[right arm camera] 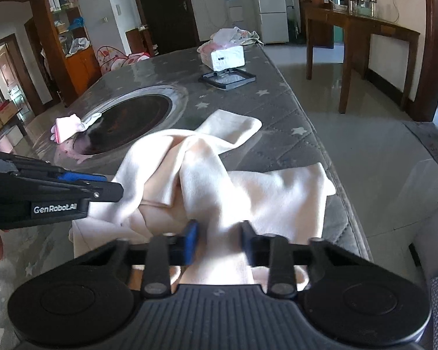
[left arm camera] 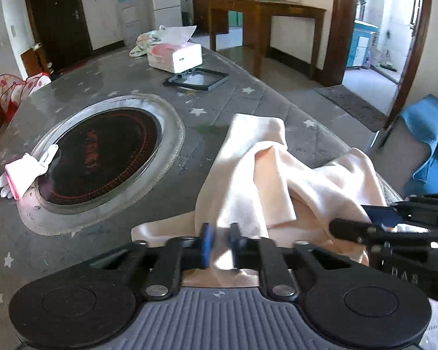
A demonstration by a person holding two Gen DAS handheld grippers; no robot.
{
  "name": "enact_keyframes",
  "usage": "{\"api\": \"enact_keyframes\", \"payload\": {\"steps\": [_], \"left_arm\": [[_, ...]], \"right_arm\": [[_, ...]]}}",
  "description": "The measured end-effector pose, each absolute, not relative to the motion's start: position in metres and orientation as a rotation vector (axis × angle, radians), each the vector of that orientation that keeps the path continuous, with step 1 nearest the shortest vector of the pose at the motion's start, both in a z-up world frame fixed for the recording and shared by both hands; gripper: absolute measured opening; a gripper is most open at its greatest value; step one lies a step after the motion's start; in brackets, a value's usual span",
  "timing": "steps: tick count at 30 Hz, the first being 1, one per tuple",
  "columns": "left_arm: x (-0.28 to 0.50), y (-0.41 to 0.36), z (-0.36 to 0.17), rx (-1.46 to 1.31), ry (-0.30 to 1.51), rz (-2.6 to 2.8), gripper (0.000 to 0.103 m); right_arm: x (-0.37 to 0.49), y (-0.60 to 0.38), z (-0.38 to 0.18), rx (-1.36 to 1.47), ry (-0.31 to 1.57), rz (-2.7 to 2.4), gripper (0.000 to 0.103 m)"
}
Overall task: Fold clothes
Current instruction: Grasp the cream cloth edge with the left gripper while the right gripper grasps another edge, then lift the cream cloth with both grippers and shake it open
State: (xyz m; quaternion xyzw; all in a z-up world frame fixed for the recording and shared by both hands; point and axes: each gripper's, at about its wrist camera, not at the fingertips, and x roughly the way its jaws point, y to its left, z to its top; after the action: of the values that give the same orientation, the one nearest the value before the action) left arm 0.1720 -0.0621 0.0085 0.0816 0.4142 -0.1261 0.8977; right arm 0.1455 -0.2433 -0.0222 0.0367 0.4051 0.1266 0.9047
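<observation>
Progress: the cream garment (left arm camera: 280, 180) lies crumpled on the tabletop (left arm camera: 102, 250) right ahead of my grippers; no fold made yet, all folding remains.
Left gripper (left arm camera: 220, 248): nearly closed, pinching the garment's near edge.
Right gripper (right arm camera: 220, 243): narrowed, cloth bunched between its pads.

A pale cream garment (right arm camera: 219, 180) of soft cloth lies rumpled on the near end of a grey, star-patterned table (right arm camera: 280, 108). One narrow part stretches away across the tabletop, another spreads flat toward the right edge, and loose folds bunch together in the middle.
</observation>
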Motion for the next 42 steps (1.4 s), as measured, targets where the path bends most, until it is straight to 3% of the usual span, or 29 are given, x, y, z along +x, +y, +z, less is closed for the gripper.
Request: {"api": "enact_keyframes", "payload": {"steps": [4, 14, 27, 33, 38, 40, 42], "left_arm": [[0.159, -0.055, 0.017, 0.163, 0.825, -0.256, 0.003], [0.107, -0.022, 0.055, 0.130, 0.746, -0.222, 0.002], [-0.017, 0.041, 0.079, 0.115, 0.697, -0.207, 0.002], [-0.062, 0.075, 0.058, 0.099, 0.779, -0.165, 0.002], [-0.094, 0.104, 0.042, 0.063, 0.840, -0.092, 0.002], [-0.105, 0.117, 0.035, 0.039, 0.868, -0.082, 0.002], [-0.110, 0.126, 0.026, 0.016, 0.913, -0.079, 0.002]], "right_arm": [[0.133, -0.247, -0.016, 0.075, 0.830, 0.267, 0.009], [0.077, -0.253, 0.033, 0.045, 0.748, 0.364, 0.008], [-0.023, -0.278, 0.082, 0.041, 0.651, 0.493, 0.004], [-0.033, -0.270, 0.077, -0.004, 0.682, 0.500, 0.009], [-0.027, -0.238, 0.063, -0.066, 0.718, 0.565, 0.027], [-0.022, -0.225, 0.059, -0.083, 0.729, 0.589, 0.039], [-0.015, -0.211, 0.052, -0.115, 0.733, 0.601, 0.040]]}}
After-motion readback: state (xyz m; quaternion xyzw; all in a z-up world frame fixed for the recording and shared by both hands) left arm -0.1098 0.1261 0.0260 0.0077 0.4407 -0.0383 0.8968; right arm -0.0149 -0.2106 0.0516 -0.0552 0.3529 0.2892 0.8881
